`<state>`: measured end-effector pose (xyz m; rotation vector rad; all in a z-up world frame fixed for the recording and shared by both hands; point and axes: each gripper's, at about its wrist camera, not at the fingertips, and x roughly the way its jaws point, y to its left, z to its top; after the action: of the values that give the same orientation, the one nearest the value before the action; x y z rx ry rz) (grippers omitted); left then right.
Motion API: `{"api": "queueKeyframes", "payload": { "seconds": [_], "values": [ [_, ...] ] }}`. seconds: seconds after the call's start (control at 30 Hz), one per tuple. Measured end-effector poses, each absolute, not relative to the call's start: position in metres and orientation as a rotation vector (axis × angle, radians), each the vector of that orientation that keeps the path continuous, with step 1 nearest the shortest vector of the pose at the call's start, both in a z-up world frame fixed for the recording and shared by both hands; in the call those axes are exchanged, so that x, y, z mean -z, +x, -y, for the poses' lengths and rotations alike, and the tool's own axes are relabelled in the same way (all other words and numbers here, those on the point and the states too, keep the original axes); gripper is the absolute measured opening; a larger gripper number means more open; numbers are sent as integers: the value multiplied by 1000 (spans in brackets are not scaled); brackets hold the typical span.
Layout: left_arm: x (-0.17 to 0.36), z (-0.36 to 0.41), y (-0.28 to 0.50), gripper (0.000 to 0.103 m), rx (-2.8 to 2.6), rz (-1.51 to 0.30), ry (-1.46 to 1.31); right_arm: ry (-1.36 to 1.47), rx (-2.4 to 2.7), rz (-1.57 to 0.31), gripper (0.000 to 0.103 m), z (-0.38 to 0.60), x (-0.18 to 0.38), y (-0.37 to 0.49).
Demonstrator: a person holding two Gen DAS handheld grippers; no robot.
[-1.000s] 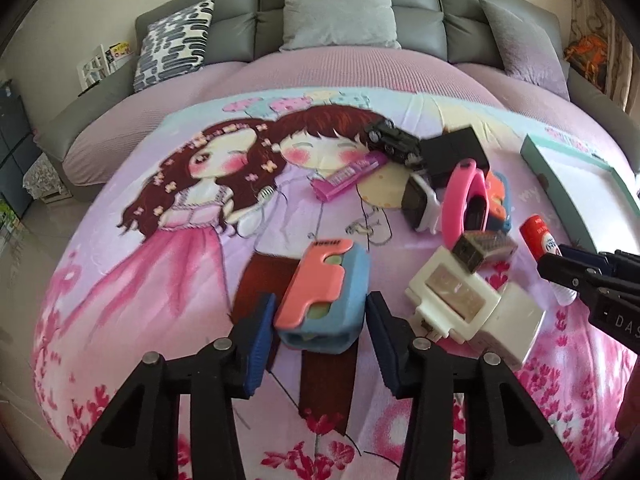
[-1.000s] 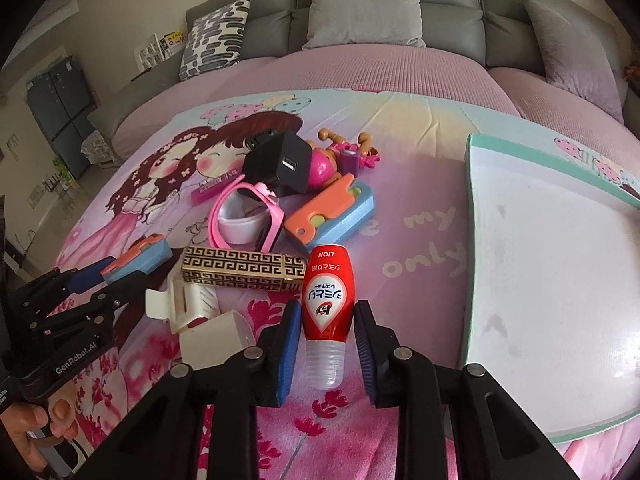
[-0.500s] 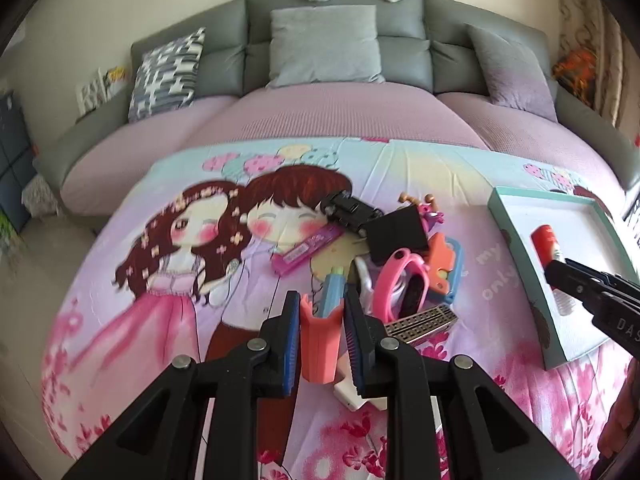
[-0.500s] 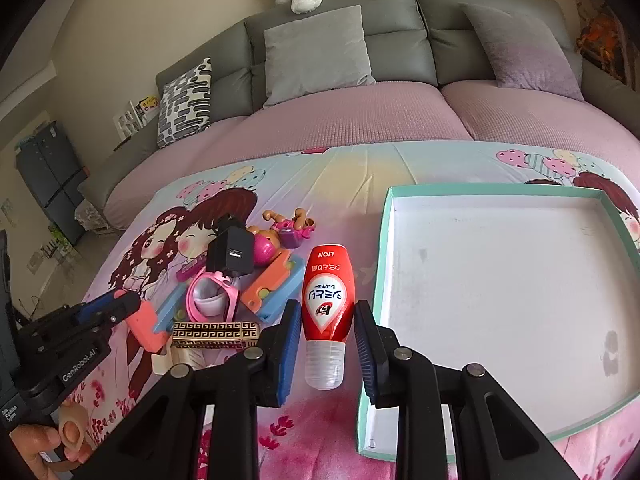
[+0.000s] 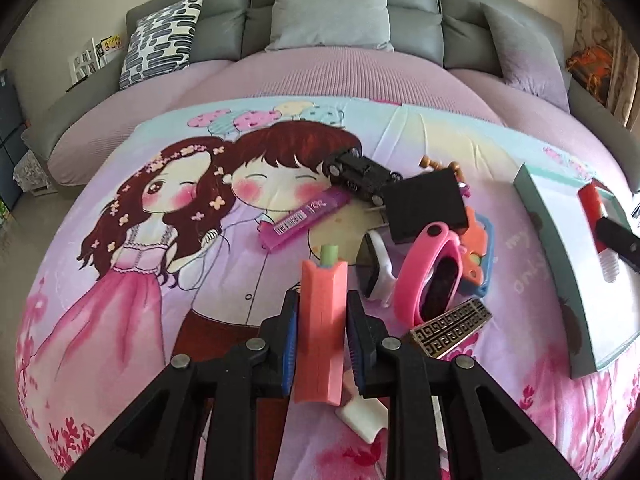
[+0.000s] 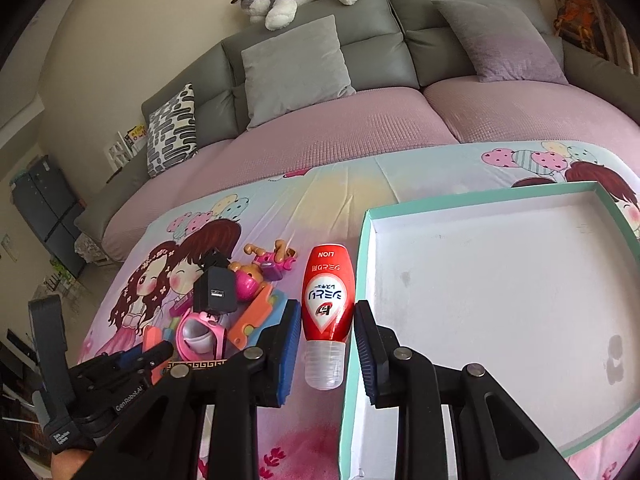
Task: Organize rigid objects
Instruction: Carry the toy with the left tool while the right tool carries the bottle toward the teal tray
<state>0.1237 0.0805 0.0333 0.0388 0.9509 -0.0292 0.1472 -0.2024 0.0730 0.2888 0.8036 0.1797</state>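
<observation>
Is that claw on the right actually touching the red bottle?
Touching. In the right wrist view, both blue pads of the right gripper press against the sides of the red bottle, with no gap.

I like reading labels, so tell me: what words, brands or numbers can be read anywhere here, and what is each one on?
"LION": upside down on the red bottle held by the right gripper.
"GenRobot.AI": on the left gripper, seen from the right wrist view.
Japanese lettering on the bottle: too unclear to quote.
Print and barcode on the purple case: too blurred.
Small white print lower on the left gripper's handle: too small.
</observation>
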Motion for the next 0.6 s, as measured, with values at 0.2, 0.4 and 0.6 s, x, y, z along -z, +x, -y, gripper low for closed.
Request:
{"api": "queueKeyframes", "payload": {
  "seconds": [0.2,0.4,0.6],
  "values": [
    [-13,-80,136,23,23,-1013,37,295,-168,-803,29,208,-66,151],
    [-14,-88,143,21,25,-1026,-18,303,-147,-817,29,216,-59,156],
    [-46,-84,132,21,-34,-945,28,318,-121,-810,29,231,-59,158]
  ]
}}
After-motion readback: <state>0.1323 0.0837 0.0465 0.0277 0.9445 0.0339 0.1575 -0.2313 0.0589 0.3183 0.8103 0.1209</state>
